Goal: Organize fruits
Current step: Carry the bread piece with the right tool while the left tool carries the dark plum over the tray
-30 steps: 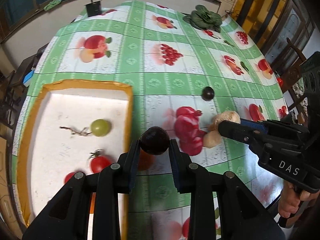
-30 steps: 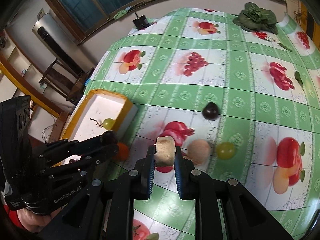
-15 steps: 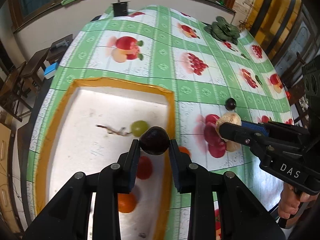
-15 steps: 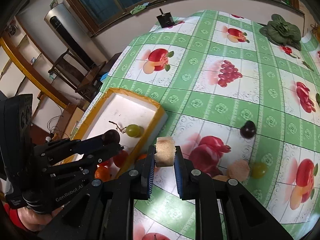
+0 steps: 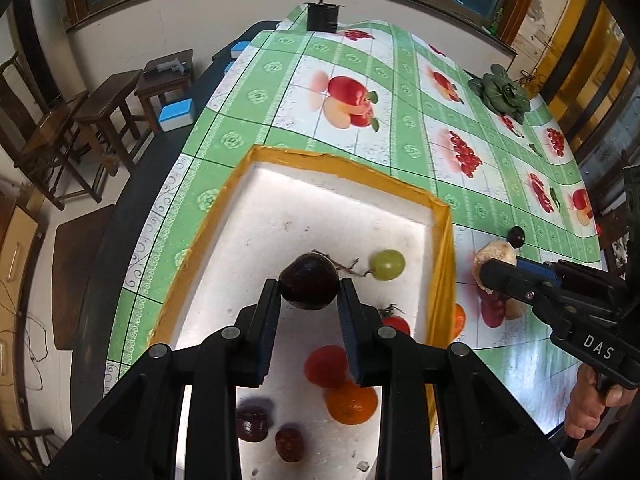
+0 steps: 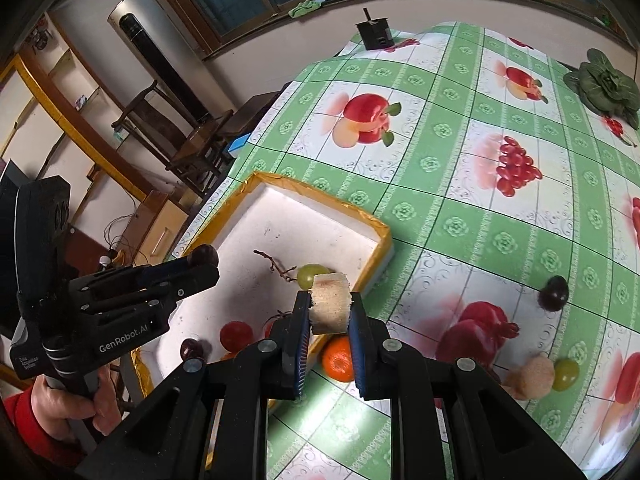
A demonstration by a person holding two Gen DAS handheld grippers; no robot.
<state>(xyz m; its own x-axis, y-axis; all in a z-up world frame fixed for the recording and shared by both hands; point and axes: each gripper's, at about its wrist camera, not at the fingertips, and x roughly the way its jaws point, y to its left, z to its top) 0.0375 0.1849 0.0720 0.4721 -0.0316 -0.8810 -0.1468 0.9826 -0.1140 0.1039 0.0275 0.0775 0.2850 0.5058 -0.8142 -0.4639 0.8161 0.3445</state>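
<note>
Over the tray (image 5: 438,216), the left gripper (image 5: 308,295) was clamped on a dark plum (image 5: 309,286), a green grape (image 5: 386,265) at its two o'clock. Beside the tray's right rim, the right gripper (image 6: 329,312) pinched a tan chunk (image 6: 330,309) above an orange (image 6: 339,359).

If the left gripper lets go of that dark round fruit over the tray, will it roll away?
Probably a bit. The dark fruit looks round and smooth, so it would likely roll once the left gripper opens. The tray has raised yellow walls, which should stop it. It may bump the green grape nearby.
</note>
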